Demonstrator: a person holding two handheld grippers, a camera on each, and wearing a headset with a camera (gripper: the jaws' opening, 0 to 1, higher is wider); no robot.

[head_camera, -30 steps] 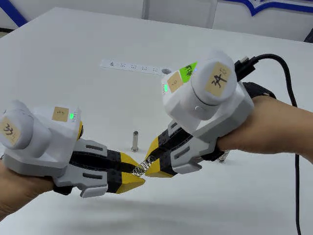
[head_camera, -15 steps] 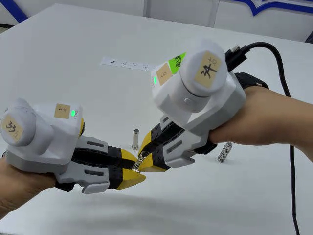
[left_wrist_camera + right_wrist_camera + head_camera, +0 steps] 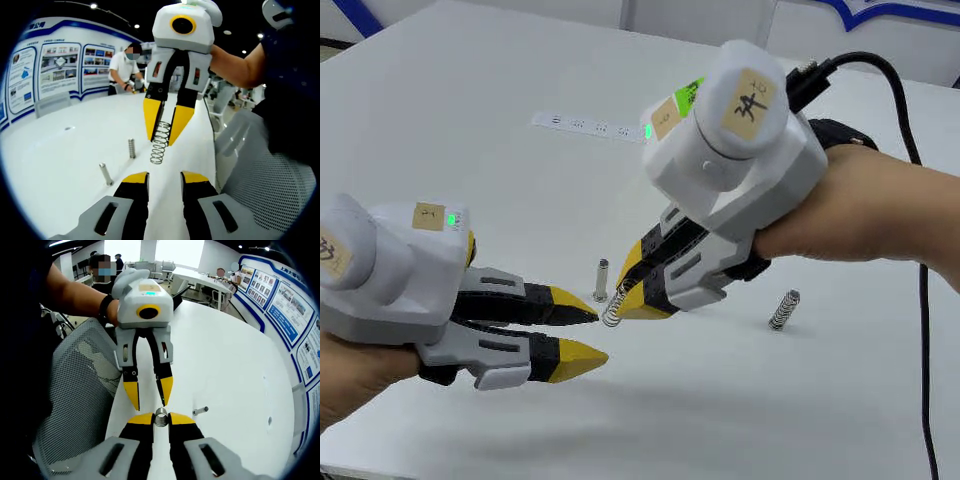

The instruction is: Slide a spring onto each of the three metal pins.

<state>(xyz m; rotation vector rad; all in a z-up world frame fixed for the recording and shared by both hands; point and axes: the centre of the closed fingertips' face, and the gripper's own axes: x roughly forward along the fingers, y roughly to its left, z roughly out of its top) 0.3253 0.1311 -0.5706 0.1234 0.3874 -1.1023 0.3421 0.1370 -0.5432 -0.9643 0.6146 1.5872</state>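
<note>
My right gripper (image 3: pixel 628 300) is shut on a small steel spring (image 3: pixel 612 312), which hangs from its yellow tips just above the white table. One metal pin (image 3: pixel 602 278) stands upright close behind the spring. My left gripper (image 3: pixel 592 334) is open a short way to the spring's left and touches nothing. In the left gripper view, the left gripper (image 3: pixel 165 177) faces the right gripper (image 3: pixel 163 135), with the spring (image 3: pixel 160 142) between them, the pin (image 3: pixel 105 173) off to the left. In the right gripper view, the right gripper (image 3: pixel 161 419) clamps the spring (image 3: pixel 161 413).
A second spring (image 3: pixel 781 310) lies on the table (image 3: pixel 470 120) to the right of the right gripper. A white power strip (image 3: pixel 595 128) lies at the back. A black cable (image 3: pixel 920 300) runs along the right side. A grey mesh chair (image 3: pixel 75 405) stands beside the table.
The left gripper has let go of the spring, opened, and drawn back to the left. The right gripper keeps the spring and has moved toward the pin.
</note>
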